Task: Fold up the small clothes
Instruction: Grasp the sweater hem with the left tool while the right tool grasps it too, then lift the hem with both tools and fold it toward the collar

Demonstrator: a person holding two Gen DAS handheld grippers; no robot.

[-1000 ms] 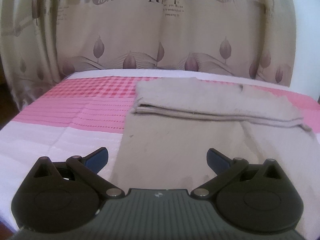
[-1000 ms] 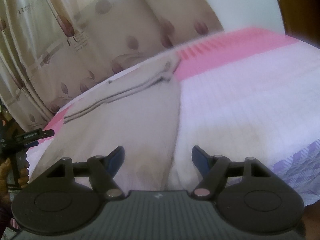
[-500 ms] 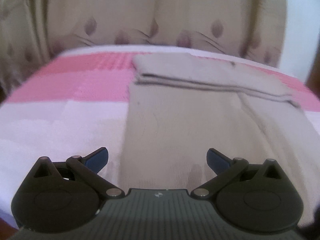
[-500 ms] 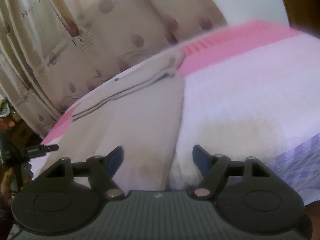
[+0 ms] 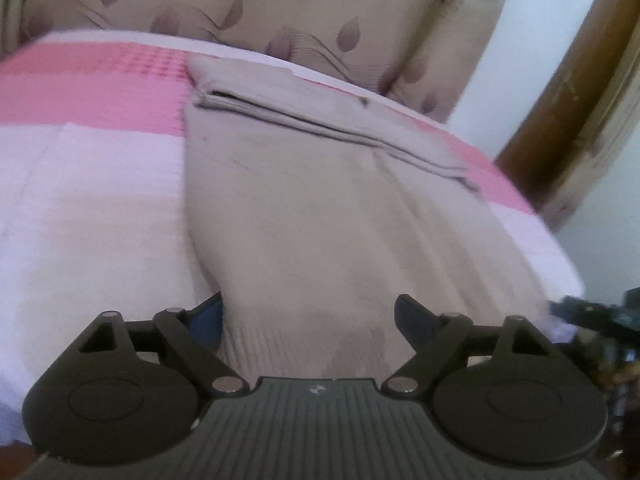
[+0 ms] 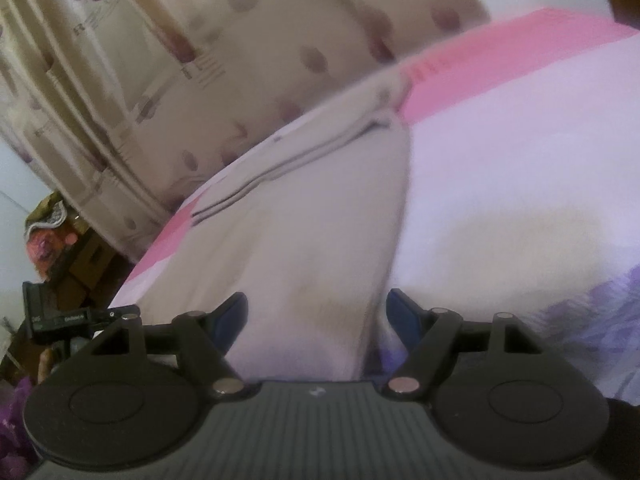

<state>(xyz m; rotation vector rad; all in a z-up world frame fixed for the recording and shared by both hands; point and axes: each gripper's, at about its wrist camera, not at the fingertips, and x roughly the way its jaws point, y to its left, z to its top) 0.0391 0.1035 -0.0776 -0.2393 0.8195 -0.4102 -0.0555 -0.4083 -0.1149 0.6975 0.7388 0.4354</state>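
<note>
A beige knitted garment with a ribbed hem lies flat on a bed covered by a pink and white sheet, its far end already doubled over into a thick folded band that runs across the pink stripe near the far edge. The near hem of the garment reaches right up to the left gripper, a black two-finger tool with blue pads; its jaws are closing, with the hem's left corner between them. The left blue pad sits against or partly behind the cloth edge, while the right one stands clear above the fabric, so the cloth is not pinched. In the right wrist view the same garment stretches away towards the folded band, and the right gripper hovers at its near right corner with its jaws fairly wide; the cloth edge runs down between the two blue pads, and neither visibly presses on it. Behind the bed hangs a beige curtain printed with mauve leaf shapes. A brown wooden post stands at the right in the left wrist view. Both views are somewhat blurred.
</note>
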